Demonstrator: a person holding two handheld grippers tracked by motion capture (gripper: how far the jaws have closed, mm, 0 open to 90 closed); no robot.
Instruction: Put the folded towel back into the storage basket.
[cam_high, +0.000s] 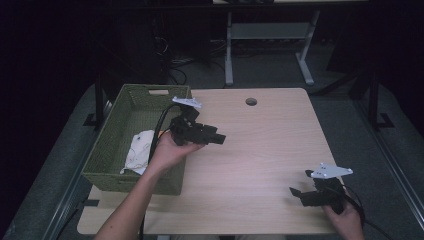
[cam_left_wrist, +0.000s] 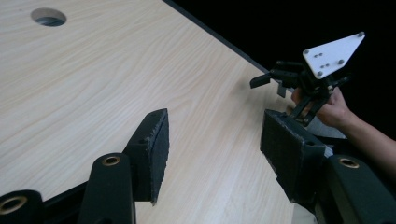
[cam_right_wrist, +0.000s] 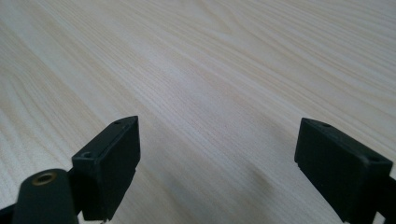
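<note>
High view, nearest first: the right gripper (cam_high: 306, 192) sits low at the table's (cam_high: 260, 165) near right corner, held in the person's right hand (cam_high: 345, 220). Its own view shows both jaws spread wide over bare wood with nothing between them. Farther in, the left hand (cam_high: 167, 150) holds the left gripper (cam_high: 215, 137) above the table beside the green woven basket (cam_high: 107, 150). Its jaws point toward the right side and also stand apart, empty, as the left gripper view confirms. A white cloth (cam_high: 139, 150) lies crumpled inside the basket, which sits on the table's left edge. Beyond, a round hole (cam_high: 251, 101) marks the far tabletop.
</note>
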